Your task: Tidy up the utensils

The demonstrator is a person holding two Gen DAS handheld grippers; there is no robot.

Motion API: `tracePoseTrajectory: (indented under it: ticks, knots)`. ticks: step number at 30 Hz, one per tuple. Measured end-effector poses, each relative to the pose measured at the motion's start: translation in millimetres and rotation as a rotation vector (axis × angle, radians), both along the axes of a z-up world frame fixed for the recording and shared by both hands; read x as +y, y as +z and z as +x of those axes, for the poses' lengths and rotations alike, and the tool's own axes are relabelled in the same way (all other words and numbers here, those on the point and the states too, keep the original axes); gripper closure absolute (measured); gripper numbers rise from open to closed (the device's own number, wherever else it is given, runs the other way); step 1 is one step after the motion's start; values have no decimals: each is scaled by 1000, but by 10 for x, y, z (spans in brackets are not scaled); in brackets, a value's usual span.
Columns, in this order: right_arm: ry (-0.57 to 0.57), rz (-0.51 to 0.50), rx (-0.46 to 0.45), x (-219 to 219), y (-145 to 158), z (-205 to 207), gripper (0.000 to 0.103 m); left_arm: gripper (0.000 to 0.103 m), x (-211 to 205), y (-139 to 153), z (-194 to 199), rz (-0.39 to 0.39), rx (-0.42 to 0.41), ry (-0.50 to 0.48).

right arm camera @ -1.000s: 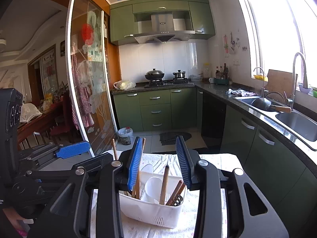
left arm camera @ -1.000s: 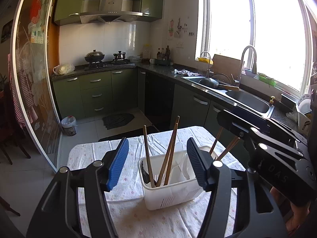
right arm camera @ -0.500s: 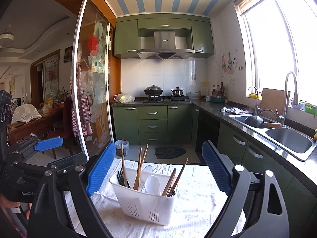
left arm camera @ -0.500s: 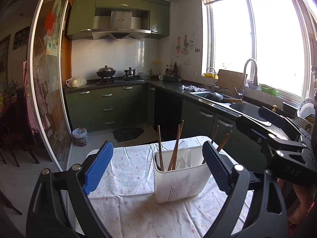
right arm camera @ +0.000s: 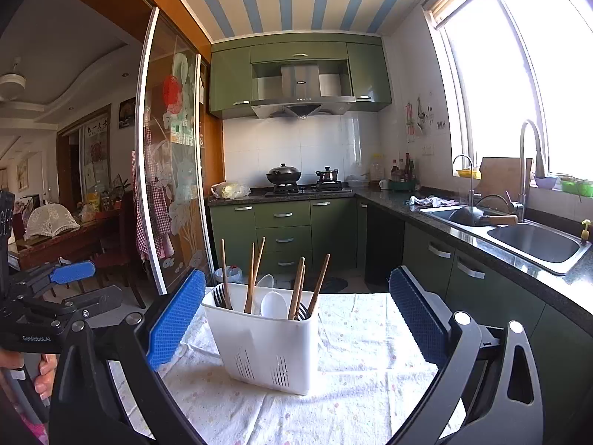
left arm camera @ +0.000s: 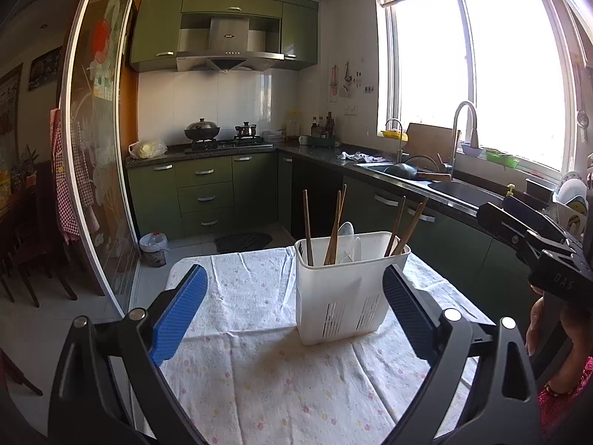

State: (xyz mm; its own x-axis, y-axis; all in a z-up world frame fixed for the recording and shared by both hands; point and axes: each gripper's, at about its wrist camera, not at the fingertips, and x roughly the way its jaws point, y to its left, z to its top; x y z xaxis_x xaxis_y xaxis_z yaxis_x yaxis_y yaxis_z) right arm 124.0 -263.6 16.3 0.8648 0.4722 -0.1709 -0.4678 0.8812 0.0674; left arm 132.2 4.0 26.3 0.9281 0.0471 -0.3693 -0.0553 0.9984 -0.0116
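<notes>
**Mia:** What is on the far left?

**Ben:** The left gripper (left arm camera: 292,313). Its two blue pads are wide apart, and it holds nothing. It sits back from the table, so I think it has no job right now.

**Mia:** And in the middle?

**Ben:** The white plastic utensil holder with slits near its bottom (left arm camera: 346,287). It stands upright on the white flowery tablecloth (left arm camera: 259,378). The slits probably let water drip out.

**Mia:** What is inside it?

**Ben:** The brown wooden chopsticks (left arm camera: 335,222) stand with their tips down and lean on the walls. The white plastic spoons (right arm camera: 273,302) sit between them. Some black forks (right arm camera: 218,294) poke up at one end. Nothing lies loose on the cloth, so the tidying looks done.

**Mia:** And on the right?

**Ben:** The right gripper (right arm camera: 296,319). Its blue pads are wide apart too, with nothing between them but air.
</notes>
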Motion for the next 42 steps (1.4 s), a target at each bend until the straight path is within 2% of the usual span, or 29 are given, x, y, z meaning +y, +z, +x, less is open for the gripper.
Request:
tracePoseTrajectory:
  ticks: [9,27,32,37,42]
  knots:
    - [-13,-2,66,-114,-100,86,5,10,90,-64,-35,-16,6,26]
    - [-1,-32,65,-58,-105,25,5,7,102,-87,-62,-37,26,23]
    - [2,-32,62,-57,-94,4,5,7,125,-117,-10,-56,63,36]
    - [1,-33,63,-53,-95,-2,5,7,100,-149,16,-6,79,72]
    - [3,-36,65,-50,-100,5,5,7,109,-148,10,-40,75,41]
